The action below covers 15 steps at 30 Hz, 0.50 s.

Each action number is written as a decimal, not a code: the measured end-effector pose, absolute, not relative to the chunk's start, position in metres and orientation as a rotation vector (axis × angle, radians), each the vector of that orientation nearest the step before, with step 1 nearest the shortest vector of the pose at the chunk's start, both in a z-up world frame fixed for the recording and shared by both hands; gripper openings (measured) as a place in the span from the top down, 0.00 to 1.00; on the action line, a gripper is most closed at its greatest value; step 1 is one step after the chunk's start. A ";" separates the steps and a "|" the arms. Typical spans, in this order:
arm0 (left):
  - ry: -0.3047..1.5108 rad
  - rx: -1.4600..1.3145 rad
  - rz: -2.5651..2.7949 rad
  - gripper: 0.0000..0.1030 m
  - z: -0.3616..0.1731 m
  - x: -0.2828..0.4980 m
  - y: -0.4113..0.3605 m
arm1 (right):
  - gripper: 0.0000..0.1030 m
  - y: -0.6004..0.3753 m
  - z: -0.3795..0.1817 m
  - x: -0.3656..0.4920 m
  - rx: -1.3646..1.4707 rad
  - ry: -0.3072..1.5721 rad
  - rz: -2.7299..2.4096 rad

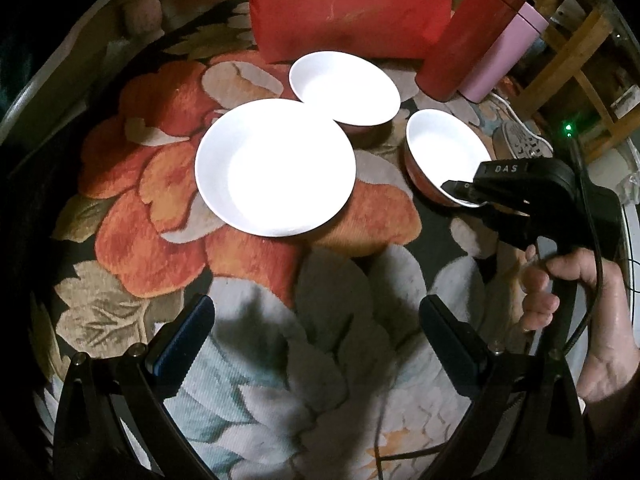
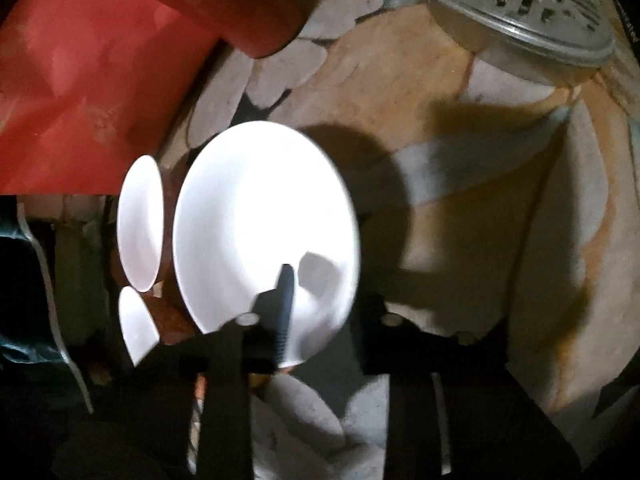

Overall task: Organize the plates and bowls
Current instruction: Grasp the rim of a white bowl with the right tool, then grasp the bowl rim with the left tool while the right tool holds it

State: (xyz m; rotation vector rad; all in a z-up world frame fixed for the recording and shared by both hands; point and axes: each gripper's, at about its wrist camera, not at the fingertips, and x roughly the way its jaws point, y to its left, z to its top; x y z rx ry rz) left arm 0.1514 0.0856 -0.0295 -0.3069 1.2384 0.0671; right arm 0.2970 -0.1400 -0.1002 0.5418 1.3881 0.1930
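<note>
A large white plate (image 1: 275,167) lies on the floral cloth. Behind it stands a wide bowl (image 1: 344,87), white inside and red outside. A smaller red-sided bowl (image 1: 444,152) stands to the right. My right gripper (image 1: 466,196) straddles this bowl's near rim, one finger inside and one outside; in the right wrist view the bowl (image 2: 264,232) fills the centre with the inner finger (image 2: 285,304) over its white inside. The jaws look closed on the rim. My left gripper (image 1: 316,344) is open and empty, low over the cloth in front of the plate.
A red bag (image 1: 348,4) stands behind the bowls. A red canister (image 1: 468,36) and a pink one (image 1: 508,52) stand at the back right. A perforated metal lid (image 2: 516,4) lies past the small bowl. A wooden frame (image 1: 580,52) is at the far right.
</note>
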 end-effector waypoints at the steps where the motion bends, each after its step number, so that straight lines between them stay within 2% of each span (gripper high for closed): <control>1: 1.238 -0.306 0.065 0.01 -0.029 0.151 0.086 | 0.83 -0.141 -0.100 0.295 0.527 1.388 0.210; 6: 1.250 -0.292 0.043 0.01 -0.031 0.148 0.085 | 0.91 -0.149 -0.099 0.271 0.513 1.406 0.355; 15: 1.323 -0.242 -0.056 0.04 -0.057 0.145 0.053 | 0.90 -0.135 -0.108 0.193 0.285 1.567 0.695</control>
